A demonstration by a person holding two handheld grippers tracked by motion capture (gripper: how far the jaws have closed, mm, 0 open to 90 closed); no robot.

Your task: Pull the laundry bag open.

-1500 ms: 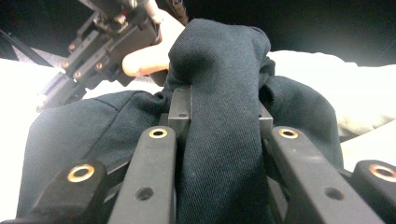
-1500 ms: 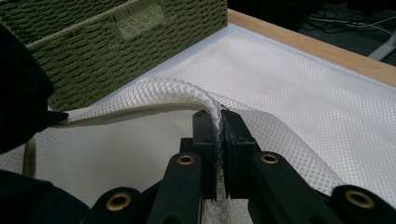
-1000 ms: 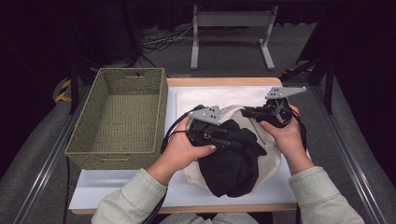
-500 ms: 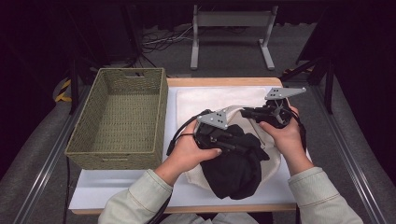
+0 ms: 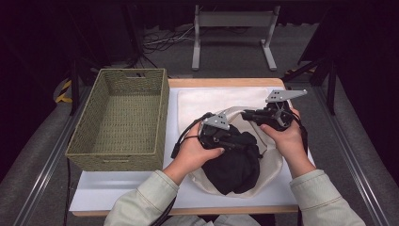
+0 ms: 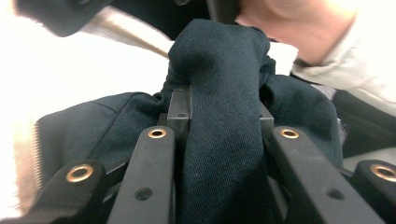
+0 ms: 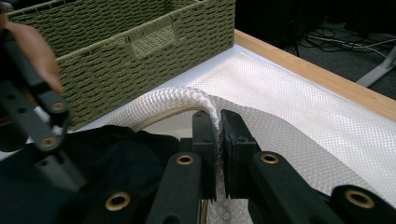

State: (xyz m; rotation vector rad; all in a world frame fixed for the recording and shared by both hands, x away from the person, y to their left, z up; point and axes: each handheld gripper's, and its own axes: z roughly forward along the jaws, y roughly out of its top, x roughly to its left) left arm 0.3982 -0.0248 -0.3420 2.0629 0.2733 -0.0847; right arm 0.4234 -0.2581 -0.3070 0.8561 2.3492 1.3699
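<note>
A black garment (image 5: 235, 162) lies bunched in the mouth of a white mesh bag (image 5: 221, 101) on the table. My left gripper (image 5: 247, 143) is shut on a thick fold of the black garment (image 6: 224, 93), which fills the space between its fingers (image 6: 180, 109). My right gripper (image 5: 245, 114) is shut on the bag's rolled white rim (image 7: 187, 98), holding it up above the garment (image 7: 93, 158). The left gripper (image 7: 42, 126) appears at the left of the right gripper view.
A woven green basket (image 5: 120, 117) stands with nothing in it at the table's left, close to the bag. The wooden table edge (image 7: 317, 77) runs behind the mesh. A metal stand (image 5: 233, 33) is on the floor beyond the table.
My left gripper has moved right and slightly down with the black garment, deeper over the bag's mouth. The right gripper has stayed in place on the rim.
</note>
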